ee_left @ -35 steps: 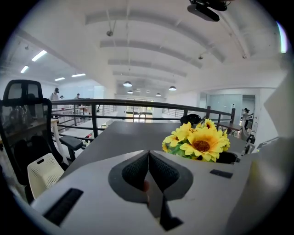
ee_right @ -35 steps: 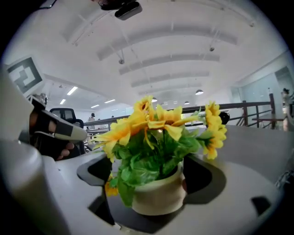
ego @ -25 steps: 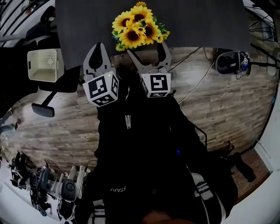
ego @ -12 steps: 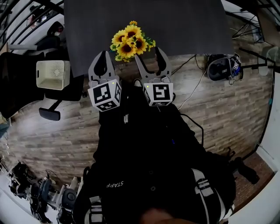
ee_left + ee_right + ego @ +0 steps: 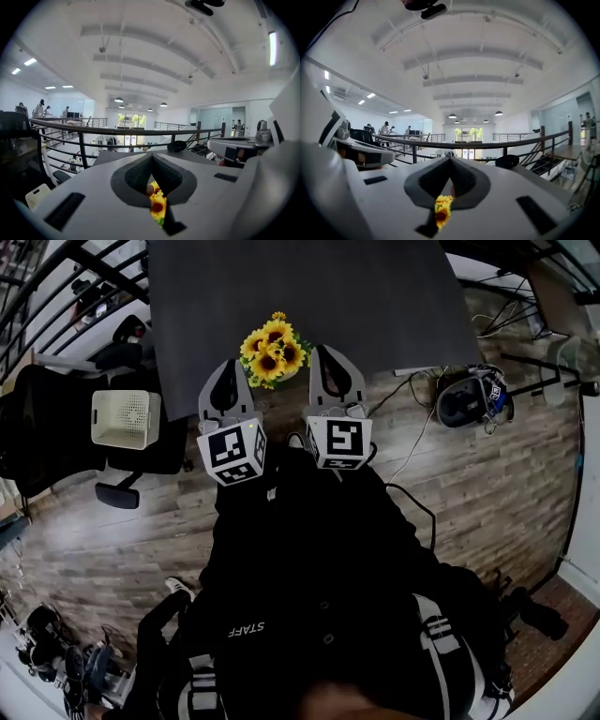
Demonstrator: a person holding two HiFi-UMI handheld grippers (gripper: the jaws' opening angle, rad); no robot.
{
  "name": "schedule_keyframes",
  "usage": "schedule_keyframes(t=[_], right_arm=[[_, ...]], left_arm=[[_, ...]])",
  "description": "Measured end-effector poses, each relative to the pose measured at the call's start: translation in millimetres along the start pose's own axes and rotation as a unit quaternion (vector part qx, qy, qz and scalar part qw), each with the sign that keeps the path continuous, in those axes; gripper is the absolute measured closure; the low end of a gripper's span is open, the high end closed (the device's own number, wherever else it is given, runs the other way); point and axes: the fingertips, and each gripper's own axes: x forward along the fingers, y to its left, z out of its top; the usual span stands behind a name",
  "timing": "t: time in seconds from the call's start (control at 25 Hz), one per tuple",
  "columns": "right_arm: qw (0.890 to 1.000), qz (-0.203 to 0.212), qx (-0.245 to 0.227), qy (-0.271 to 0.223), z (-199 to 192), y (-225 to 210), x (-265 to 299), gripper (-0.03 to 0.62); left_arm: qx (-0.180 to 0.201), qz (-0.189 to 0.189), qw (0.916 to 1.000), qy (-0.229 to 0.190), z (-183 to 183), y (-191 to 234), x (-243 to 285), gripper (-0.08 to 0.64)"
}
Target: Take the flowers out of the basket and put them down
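Observation:
A bunch of yellow sunflowers (image 5: 271, 346) rests on the dark grey table (image 5: 375, 306) near its front edge. My left gripper (image 5: 227, 373) and right gripper (image 5: 330, 356) hang on either side of it, both pointing up and shut with nothing between the jaws. In the left gripper view the pads meet at the left gripper's (image 5: 151, 157) tip, and the sunflowers (image 5: 158, 206) show through the slit below. The right gripper view shows the right gripper (image 5: 450, 159) shut the same way, with the sunflowers (image 5: 442, 211) beneath. A white basket (image 5: 123, 416) sits off to the left on a black chair.
The black office chair (image 5: 66, 427) stands left of the table. A headset (image 5: 472, 394) with cables lies on the wood floor at the right. A metal railing (image 5: 56, 287) runs along the upper left. The person's dark clothing fills the lower middle.
The right gripper's jaws, wide open beside the sunflowers a second ago, have come shut on nothing. Both grippers have drawn back from the bunch, which stays on the table.

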Motion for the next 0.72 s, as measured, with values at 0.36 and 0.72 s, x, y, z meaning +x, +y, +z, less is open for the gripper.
schedule_keyframes(t=[0.36, 0.72], right_arm=[[1.000, -0.008, -0.003, -0.025, 55.8, 36.1, -15.7, 0.577], [0.998, 0.006, -0.003, -0.063, 101.4, 65.8, -6.4, 0.577]], left_arm=[[0.004, -0.034, 0.9992, -0.020, 38.9, 12.3, -32.0, 0.558], [0.001, -0.071, 0.9961, -0.053, 83.9, 17.7, -33.9, 0.558]])
